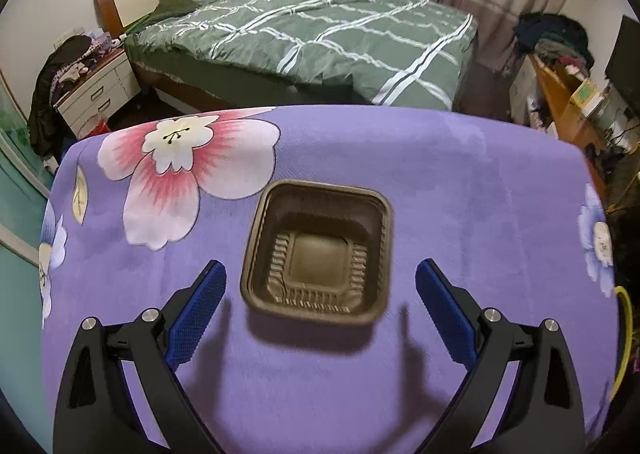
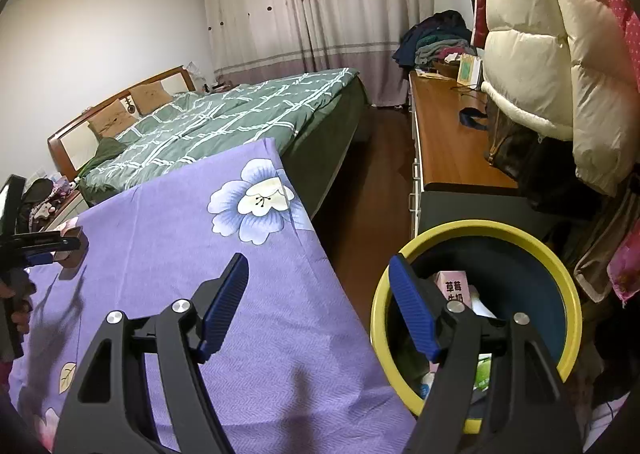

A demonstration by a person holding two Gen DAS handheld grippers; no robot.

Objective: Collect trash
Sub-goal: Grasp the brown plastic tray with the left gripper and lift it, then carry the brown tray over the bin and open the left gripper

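Observation:
An empty brown square plastic food tray (image 1: 317, 252) sits on the purple flowered tablecloth (image 1: 460, 182). My left gripper (image 1: 320, 274) is open, its blue pads on either side of the tray's near end, not touching it. In the right wrist view the tray (image 2: 74, 248) shows at the far left, with the left gripper (image 2: 44, 248) by it. My right gripper (image 2: 318, 268) is open and empty above the table's right edge, beside a yellow-rimmed blue bin (image 2: 532, 254) that holds a pink carton (image 2: 454, 286) and other trash.
A bed with a green checked duvet (image 1: 320, 34) stands beyond the table. A long wooden desk (image 2: 448, 138) with clothes runs along the right wall. A white padded jacket (image 2: 540, 42) hangs above the bin. Dark wood floor (image 2: 372, 182) lies between table and desk.

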